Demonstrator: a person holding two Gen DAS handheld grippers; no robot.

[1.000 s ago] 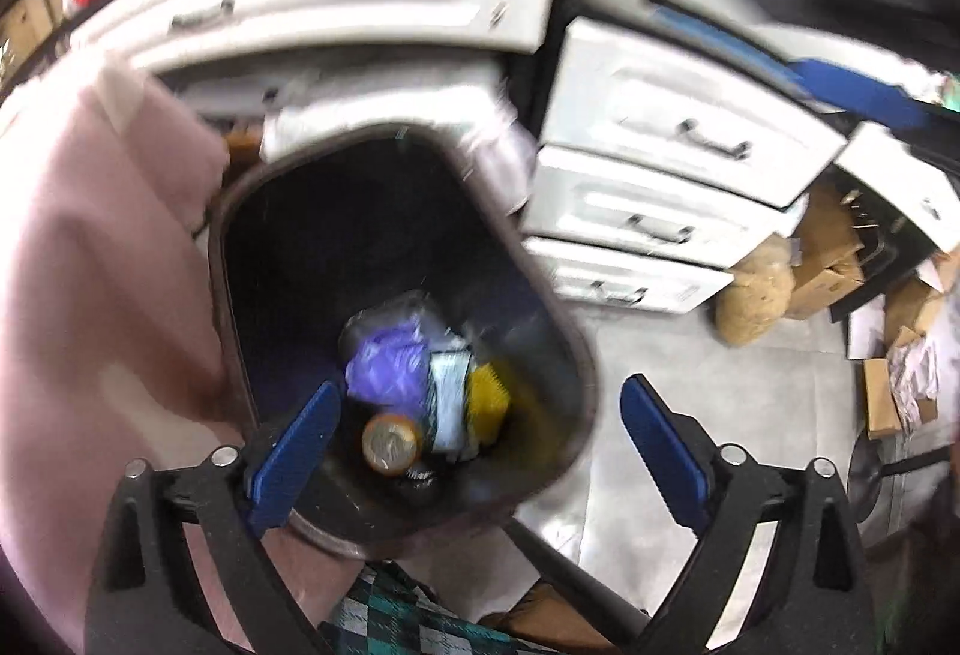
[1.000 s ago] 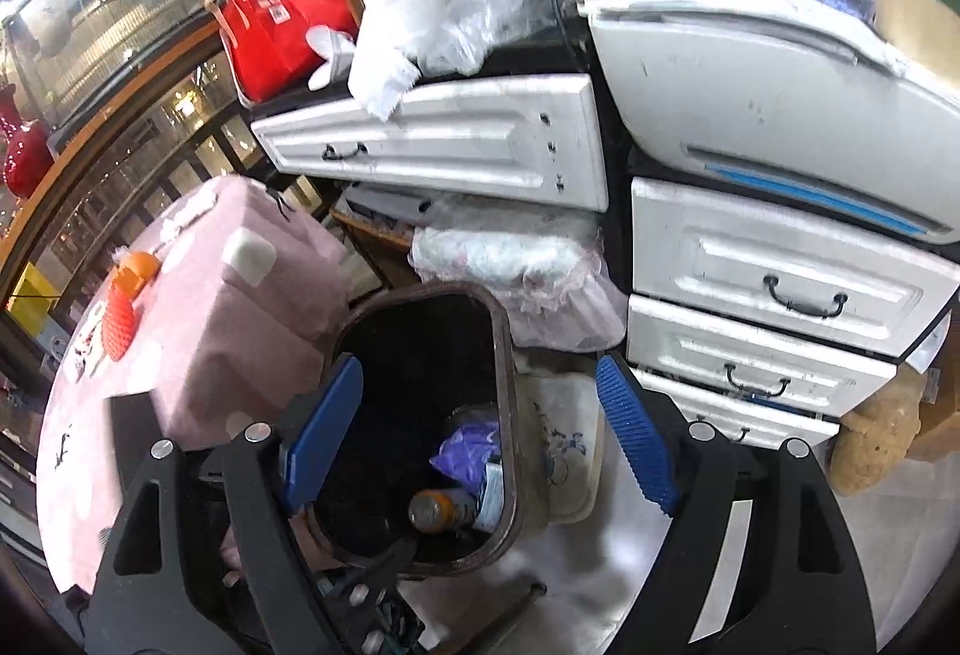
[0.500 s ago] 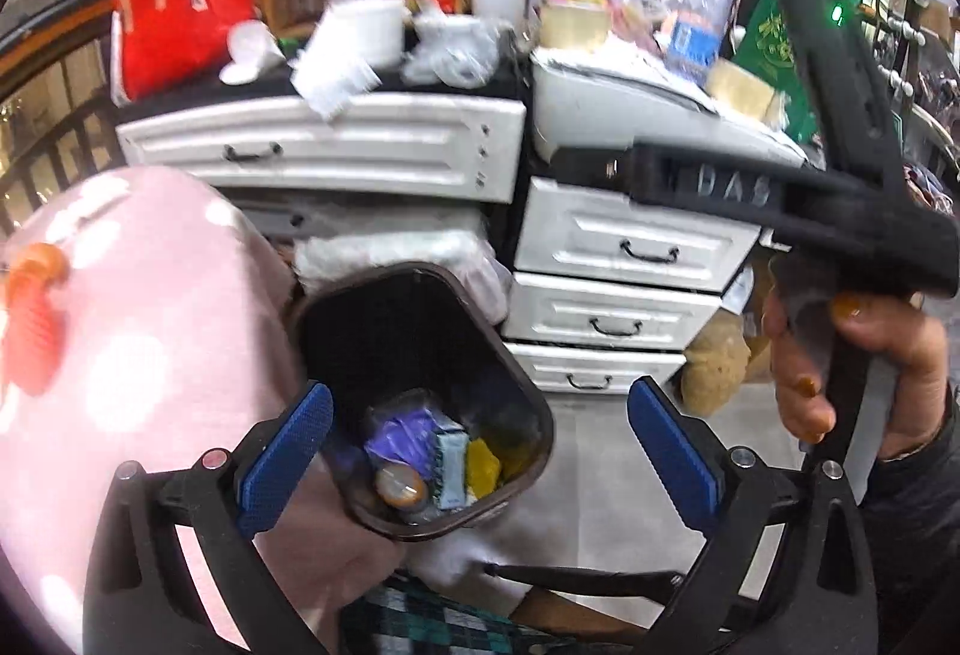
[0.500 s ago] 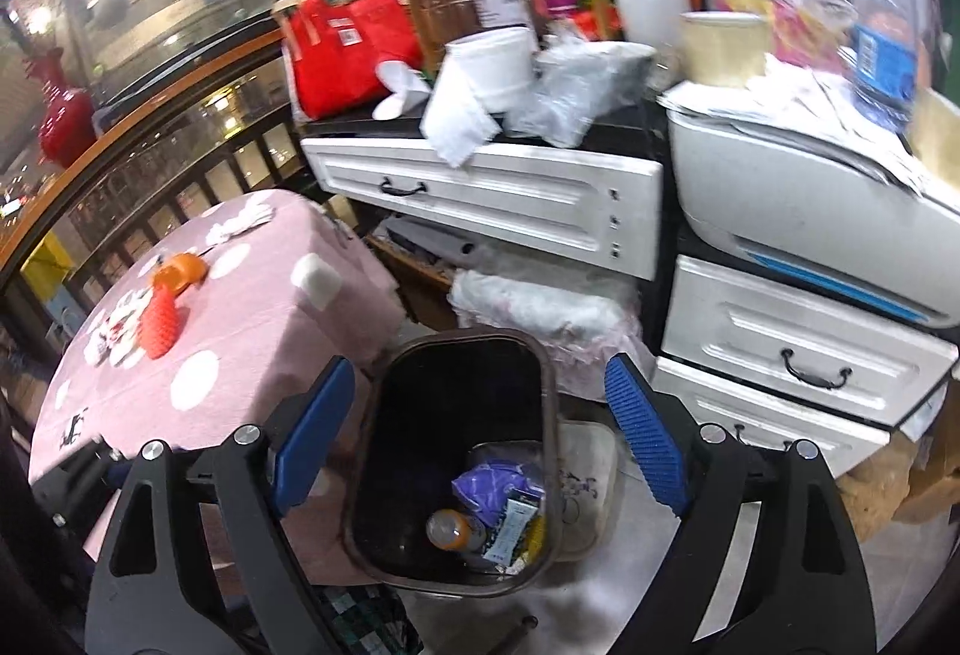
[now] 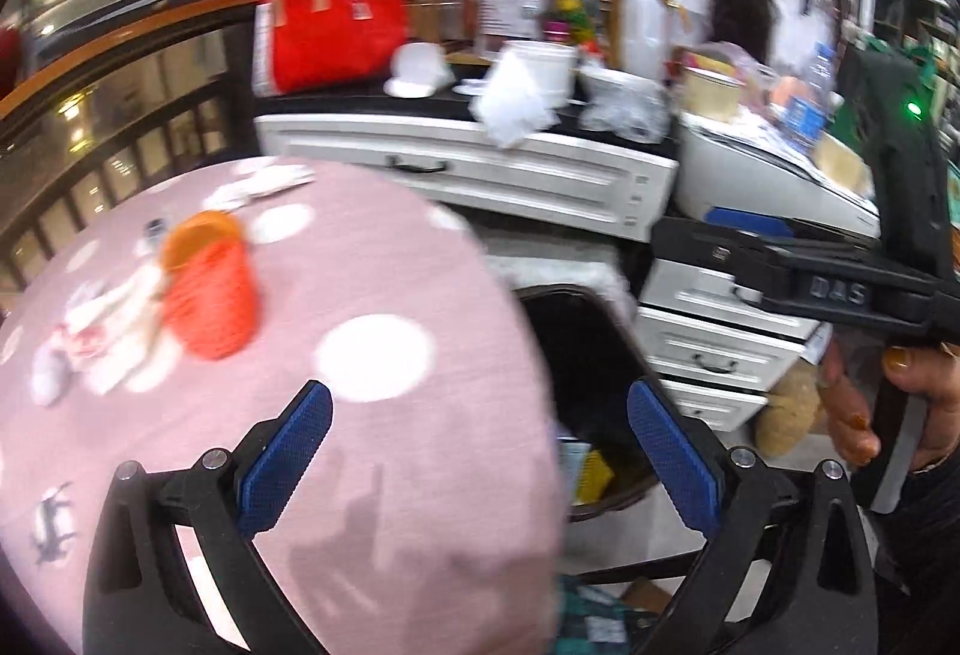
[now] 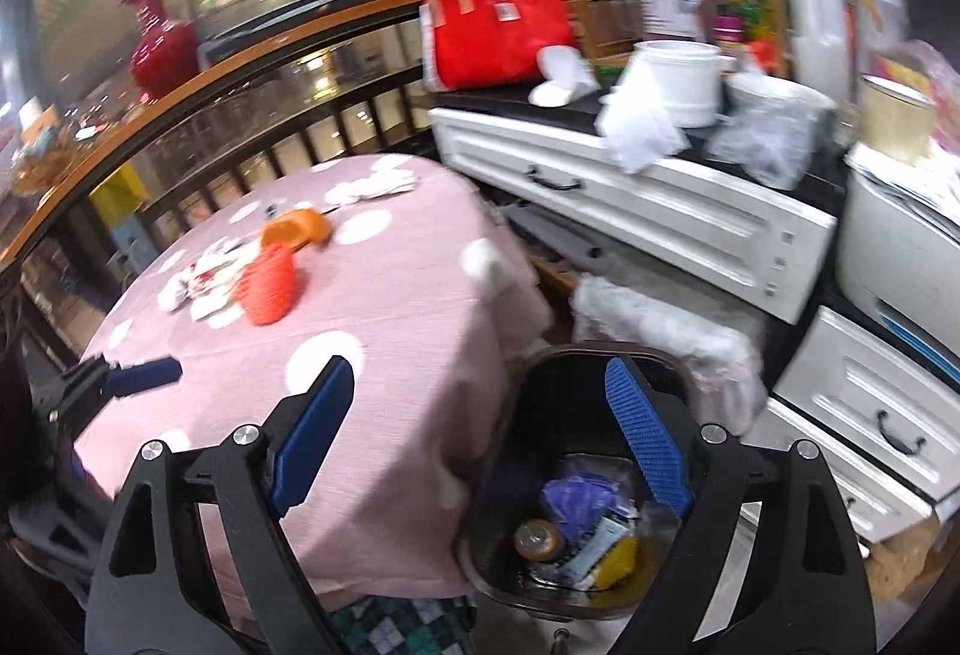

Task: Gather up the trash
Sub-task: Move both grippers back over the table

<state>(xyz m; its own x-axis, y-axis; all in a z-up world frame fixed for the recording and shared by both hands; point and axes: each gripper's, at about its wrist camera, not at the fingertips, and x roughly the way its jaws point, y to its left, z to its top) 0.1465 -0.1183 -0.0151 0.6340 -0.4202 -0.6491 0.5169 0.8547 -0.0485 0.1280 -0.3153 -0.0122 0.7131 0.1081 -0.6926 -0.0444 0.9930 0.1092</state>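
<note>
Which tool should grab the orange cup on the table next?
Left. Left tool is open over the table, facing the cup; right tool is open nearer the bin.

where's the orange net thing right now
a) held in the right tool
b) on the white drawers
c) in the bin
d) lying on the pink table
d: the orange net lies on the pink table among white scraps, while the bin beside the table holds other trash and both tools are open and empty.
</note>
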